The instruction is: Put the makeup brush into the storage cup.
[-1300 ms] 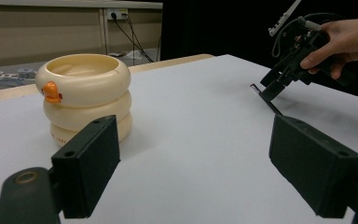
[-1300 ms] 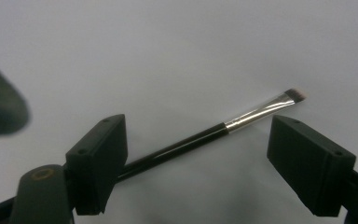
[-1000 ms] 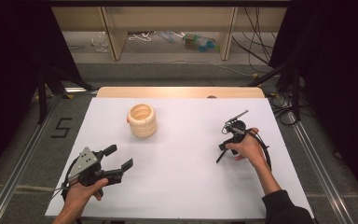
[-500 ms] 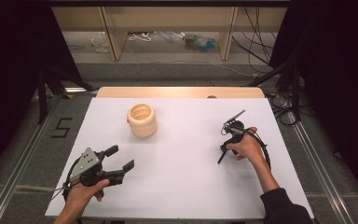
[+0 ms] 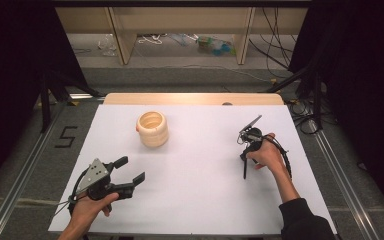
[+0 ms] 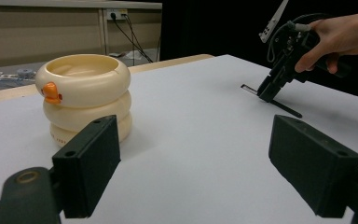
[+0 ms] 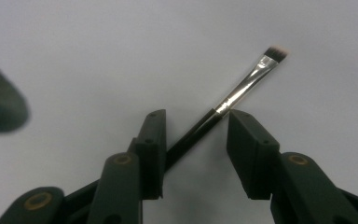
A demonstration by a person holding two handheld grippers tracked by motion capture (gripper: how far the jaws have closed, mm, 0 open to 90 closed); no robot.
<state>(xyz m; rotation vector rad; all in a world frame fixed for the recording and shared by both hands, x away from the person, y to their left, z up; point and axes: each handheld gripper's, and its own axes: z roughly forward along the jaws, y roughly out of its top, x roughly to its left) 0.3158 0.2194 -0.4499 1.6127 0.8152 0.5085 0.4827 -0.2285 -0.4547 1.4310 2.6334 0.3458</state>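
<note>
Closing around the brush lying on the bench, the right claw points down, pads half-narrowed, not yet pressing.

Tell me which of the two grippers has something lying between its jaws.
The right gripper: a thin black-handled brush with a silver ferrule lies between its jaws, which have just been closing. The left gripper has bare white table between its wide-open jaws.

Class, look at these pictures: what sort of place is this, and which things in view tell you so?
Probably a lab set up for recording handling trials: a white-covered table boxed in by black curtains, handheld grippers with trailing cables, such as the left gripper, and loose cables on the floor behind.
</note>
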